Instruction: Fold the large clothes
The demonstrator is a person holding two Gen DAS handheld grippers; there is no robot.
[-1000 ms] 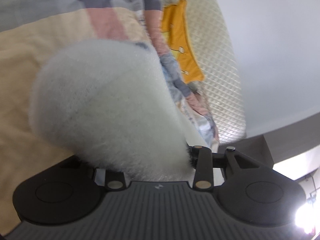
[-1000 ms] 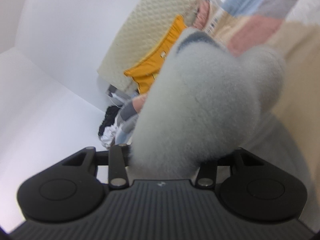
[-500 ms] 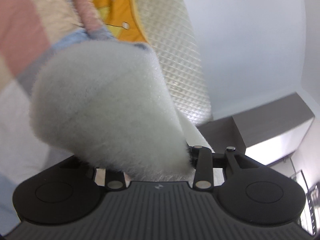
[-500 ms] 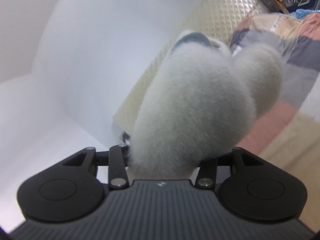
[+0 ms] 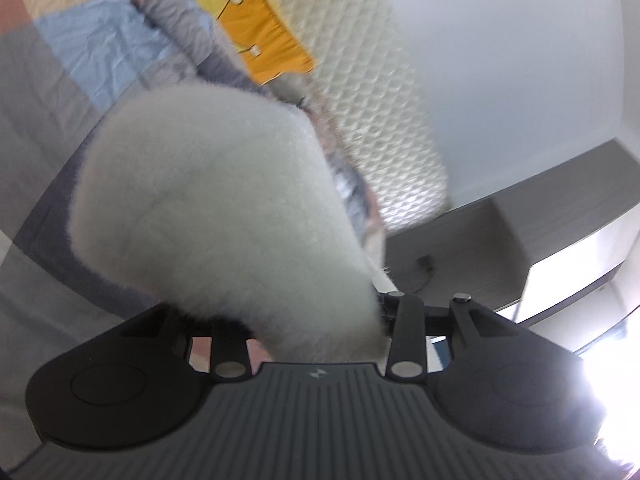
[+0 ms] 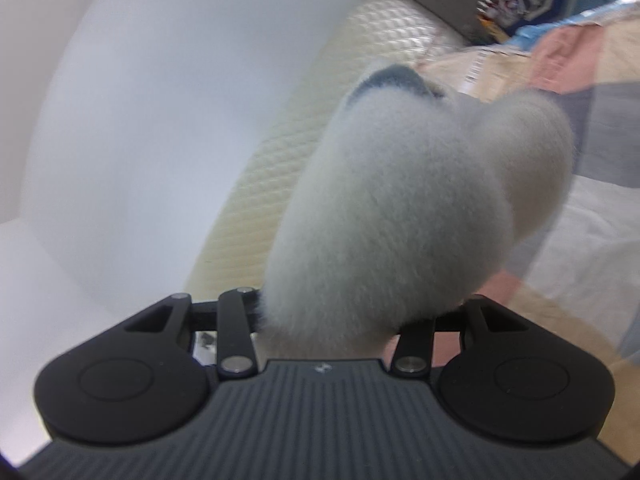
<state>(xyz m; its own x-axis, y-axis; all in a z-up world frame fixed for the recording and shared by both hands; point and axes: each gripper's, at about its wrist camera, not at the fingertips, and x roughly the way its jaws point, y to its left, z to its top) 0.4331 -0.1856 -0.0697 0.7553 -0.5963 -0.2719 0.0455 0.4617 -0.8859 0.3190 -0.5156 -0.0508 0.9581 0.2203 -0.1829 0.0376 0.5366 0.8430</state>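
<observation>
A fluffy white garment (image 5: 216, 192) bulges out in front of my left gripper (image 5: 308, 272), which is shut on a thick bunch of it. The pile hides both fingers. In the right wrist view the same fluffy white garment (image 6: 400, 200), with a grey-blue edge at its top, fills the middle. My right gripper (image 6: 348, 264) is shut on it too, its fingers buried in the fleece. Both bunches hang above a patchwork bed cover (image 5: 100, 52).
A yellow garment (image 5: 260, 28) lies at the head of the bed against a cream quilted headboard (image 5: 372, 100). A grey cabinet (image 5: 460, 248) and a bright window (image 5: 600, 360) are on the right. The right wrist view shows a white wall (image 6: 160, 80) and a cluttered shelf (image 6: 508, 4).
Both hands swept sideways along the bed with the garment still held. The left view passed from beige patches to blue and grey ones. The right view swung past the yellow garment to the wall.
</observation>
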